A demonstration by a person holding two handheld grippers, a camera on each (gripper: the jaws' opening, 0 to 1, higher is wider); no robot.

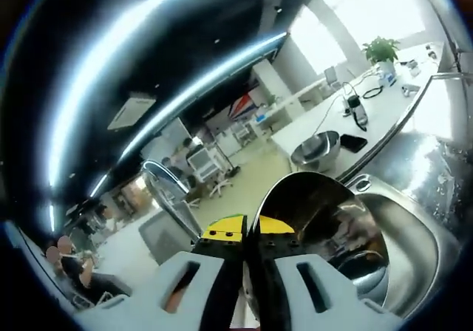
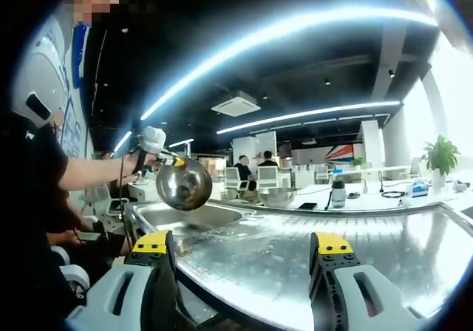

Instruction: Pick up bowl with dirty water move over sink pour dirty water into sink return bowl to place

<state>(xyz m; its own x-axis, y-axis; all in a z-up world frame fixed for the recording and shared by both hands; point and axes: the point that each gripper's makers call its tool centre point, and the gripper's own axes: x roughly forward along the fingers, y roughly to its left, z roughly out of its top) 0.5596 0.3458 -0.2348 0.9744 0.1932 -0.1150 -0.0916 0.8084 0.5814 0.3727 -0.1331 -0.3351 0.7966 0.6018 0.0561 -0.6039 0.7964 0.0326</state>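
Over sink (image 2: 188, 216), bowl (image 2: 183, 184) is held tipped, rim pinched by left gripper (image 1: 247, 227) jaws. Right gripper (image 2: 244, 244) jaws spread, idle. Steel judged rigid, light, slippery when wet; rim grip advised.

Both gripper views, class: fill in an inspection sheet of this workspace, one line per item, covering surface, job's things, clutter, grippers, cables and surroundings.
Surface: shiny steel counter with a sink set into it; its top looks wet or streaked.
Job's things: steel bowl held tilted above the sink by the left gripper; water not discernible.
Clutter: second steel bowl and a dark flat object on the white table.
Grippers: left gripper shut on the bowl's rim; right gripper open, holding nothing, over the counter.
Cables: dark cables on the white table.
Surroundings: office with desks, potted plant, seated people, ceiling light strips.
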